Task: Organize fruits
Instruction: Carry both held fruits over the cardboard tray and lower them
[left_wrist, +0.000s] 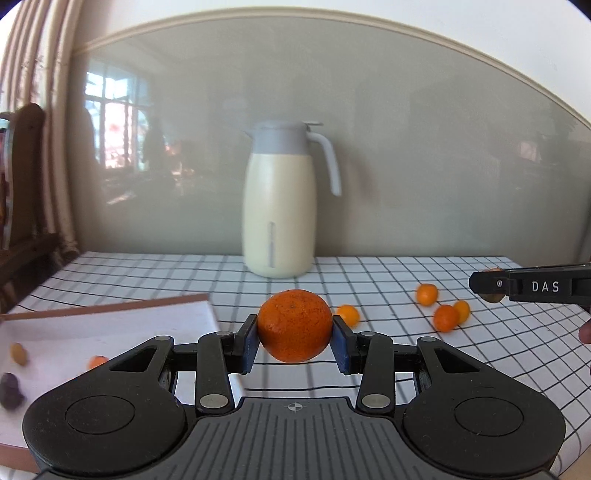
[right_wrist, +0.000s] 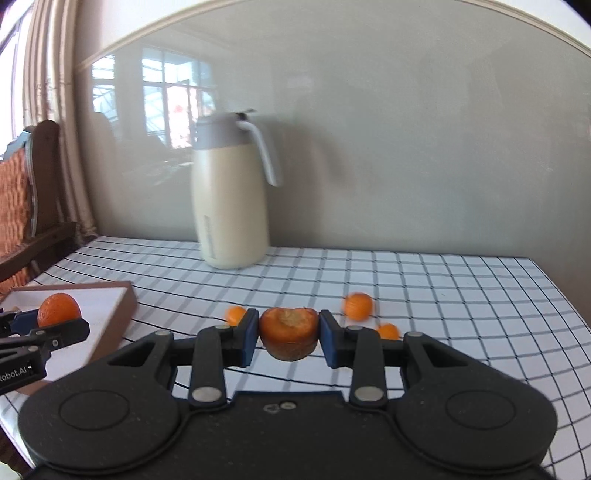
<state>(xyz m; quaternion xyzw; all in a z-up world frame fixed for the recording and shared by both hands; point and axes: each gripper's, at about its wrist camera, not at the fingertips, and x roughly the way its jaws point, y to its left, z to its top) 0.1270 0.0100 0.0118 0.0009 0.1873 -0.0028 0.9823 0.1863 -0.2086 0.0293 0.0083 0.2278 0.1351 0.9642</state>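
Observation:
My left gripper (left_wrist: 295, 341) is shut on a large orange mandarin (left_wrist: 294, 325) and holds it above the checked tablecloth, just right of the white tray (left_wrist: 110, 325). The mandarin also shows in the right wrist view (right_wrist: 59, 309), over the tray (right_wrist: 107, 310). My right gripper (right_wrist: 289, 338) is shut on a half-peeled orange fruit with a brown underside (right_wrist: 289, 334). It enters the left wrist view at the right edge (left_wrist: 491, 286). Several small kumquats (left_wrist: 445, 317) lie loose on the cloth; some show in the right wrist view (right_wrist: 358, 305).
A cream thermos jug (left_wrist: 279, 206) with a grey lid stands at the back by the wall. The tray holds a kumquat (left_wrist: 96, 362), a yellowish fruit (left_wrist: 18, 353) and a dark fruit (left_wrist: 11, 390). A wooden chair (right_wrist: 22, 206) stands left of the table.

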